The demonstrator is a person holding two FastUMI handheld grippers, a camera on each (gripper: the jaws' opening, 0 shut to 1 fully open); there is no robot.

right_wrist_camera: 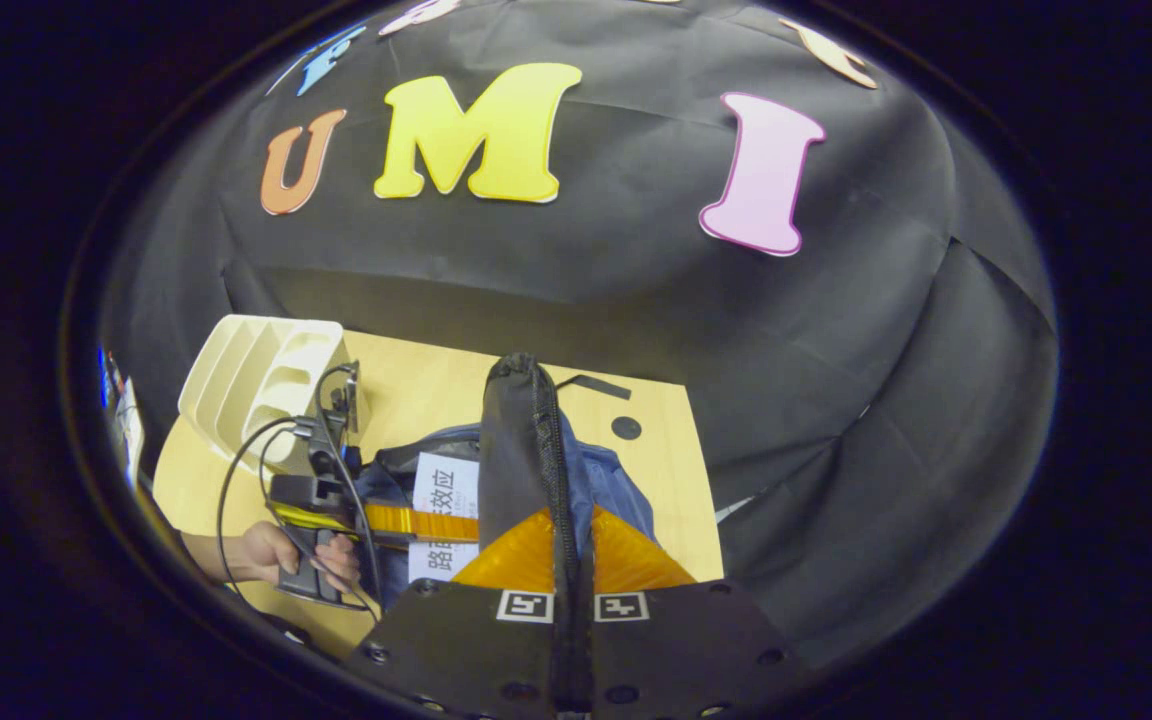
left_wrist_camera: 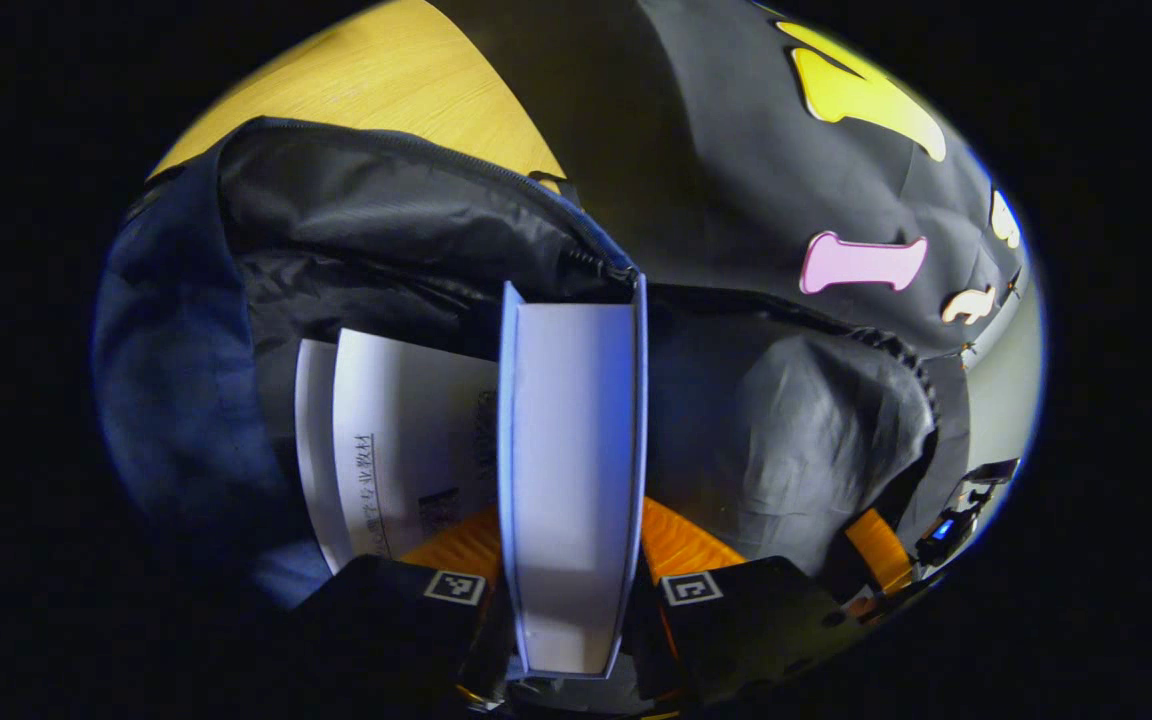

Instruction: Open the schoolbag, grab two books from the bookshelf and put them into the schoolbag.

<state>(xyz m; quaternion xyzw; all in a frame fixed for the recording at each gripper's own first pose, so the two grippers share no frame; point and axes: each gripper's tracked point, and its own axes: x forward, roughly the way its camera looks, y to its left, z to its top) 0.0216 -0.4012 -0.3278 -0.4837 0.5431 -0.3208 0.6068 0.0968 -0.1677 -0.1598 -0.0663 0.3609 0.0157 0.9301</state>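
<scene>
Left gripper (left_wrist_camera: 572, 590): jaws parted to the thickness of a book and clamped on it, one finger on each cover. The held book (left_wrist_camera: 572, 470) stands edge-on in the left gripper view, white page block facing the camera, blue covers either side. Its far end reaches into the open mouth of the schoolbag (left_wrist_camera: 176, 400), close to the zipper end at the top of the opening.

Right gripper (right_wrist_camera: 573, 560): jaws nearly closed, pinching a flap of the schoolbag's dark fabric (right_wrist_camera: 526, 440) with a zipper track running along it. The flap rises upright from between the fingers, so the bag's mouth is held open.

A second book (left_wrist_camera: 406, 450) lies inside the bag, to the left of the held one, white cover with printed text facing up. It is partly hidden by the held book and the black lining.

Schoolbag: blue outside, black lining, lying on a light wooden table (left_wrist_camera: 406, 80). In the right gripper view the bag sits just ahead of the right gripper, with the left gripper across it from the left side, a white printed cover (right_wrist_camera: 446, 480) visible at its fingers. A hand (right_wrist_camera: 281, 555) grips the left gripper's handle; cables loop above it.

Bookshelf (right_wrist_camera: 261, 380): cream slotted rack, on the table behind the left gripper, at the table's far left corner, near the bag but apart from it
</scene>
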